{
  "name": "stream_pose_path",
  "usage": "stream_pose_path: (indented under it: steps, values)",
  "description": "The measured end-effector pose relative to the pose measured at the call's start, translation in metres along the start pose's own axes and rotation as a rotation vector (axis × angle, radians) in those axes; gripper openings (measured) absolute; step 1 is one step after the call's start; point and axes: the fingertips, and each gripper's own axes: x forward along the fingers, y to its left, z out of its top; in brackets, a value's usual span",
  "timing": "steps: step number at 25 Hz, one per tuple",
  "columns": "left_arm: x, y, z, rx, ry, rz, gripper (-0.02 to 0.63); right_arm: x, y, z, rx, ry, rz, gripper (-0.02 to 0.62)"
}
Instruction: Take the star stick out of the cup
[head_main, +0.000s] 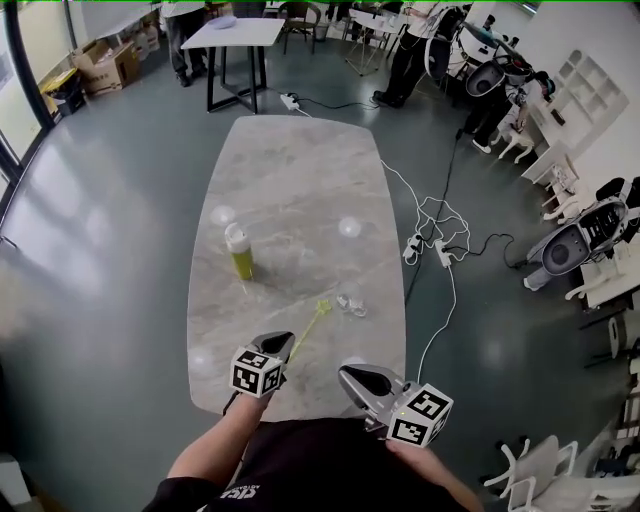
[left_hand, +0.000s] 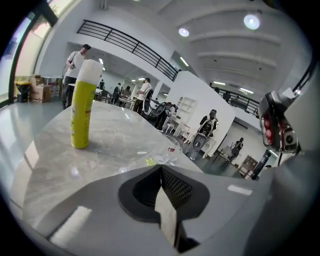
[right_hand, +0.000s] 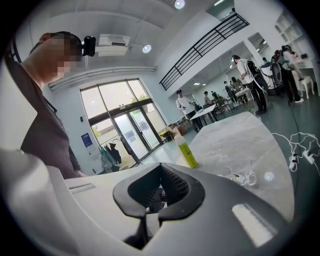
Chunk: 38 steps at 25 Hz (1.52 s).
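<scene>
The yellow star stick (head_main: 311, 327) lies flat on the marble table (head_main: 300, 180), its star end next to the clear cup (head_main: 352, 304), which lies on its side. My left gripper (head_main: 283, 344) is shut, with its tip just left of the stick's near end; I see nothing between its jaws. In the left gripper view the star (left_hand: 149, 161) and the cup (left_hand: 170, 149) lie just beyond the jaw tips. My right gripper (head_main: 356, 376) is shut and holds nothing, near the table's front edge. The cup (right_hand: 245, 177) lies ahead of it.
A yellow-green spray can (head_main: 240, 252) with a white cap stands upright left of centre on the table. White cables (head_main: 432, 235) trail over the floor to the right. Another table (head_main: 238, 38), chairs and several people are farther back.
</scene>
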Motion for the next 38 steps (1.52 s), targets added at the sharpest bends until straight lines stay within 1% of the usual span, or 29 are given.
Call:
stream_pose_path:
  steps: [1, 5, 9, 13, 16, 19, 23, 28, 31, 34, 38]
  values:
    - [-0.003, -0.002, 0.001, -0.001, -0.008, -0.007, 0.003, 0.001, 0.001, -0.002, -0.002, 0.002, -0.003, 0.014]
    - [-0.004, -0.003, 0.013, 0.04, -0.029, -0.012, 0.003, 0.006, -0.004, -0.005, -0.021, -0.013, 0.005, 0.014]
    - [-0.016, -0.021, 0.032, 0.053, -0.07, 0.0, 0.003, 0.001, -0.008, 0.004, -0.055, -0.032, 0.023, 0.014]
    - [-0.034, -0.054, 0.058, 0.081, -0.114, 0.001, 0.003, -0.009, -0.012, 0.017, -0.07, -0.046, 0.054, 0.014]
    - [-0.046, -0.081, 0.074, 0.116, -0.167, -0.008, 0.003, -0.008, -0.015, 0.008, -0.064, -0.04, 0.087, 0.014]
    - [-0.052, -0.105, 0.09, 0.16, -0.211, -0.024, 0.003, -0.008, -0.017, 0.003, -0.082, -0.037, 0.117, 0.014]
    - [-0.07, -0.13, 0.107, 0.206, -0.24, -0.004, 0.003, -0.017, -0.015, 0.006, -0.096, -0.044, 0.151, 0.014]
    - [-0.093, -0.144, 0.126, 0.248, -0.287, 0.022, 0.003, -0.026, -0.018, 0.023, -0.096, -0.082, 0.146, 0.014]
    - [-0.102, -0.157, 0.132, 0.27, -0.303, 0.043, 0.003, -0.037, -0.013, 0.033, -0.107, -0.1, 0.164, 0.014]
    - [-0.112, -0.174, 0.139, 0.295, -0.325, 0.038, 0.003, -0.049, -0.006, 0.041, -0.121, -0.13, 0.191, 0.014]
    - [-0.119, -0.186, 0.15, 0.328, -0.356, 0.038, 0.003, -0.058, -0.007, 0.052, -0.152, -0.154, 0.181, 0.014]
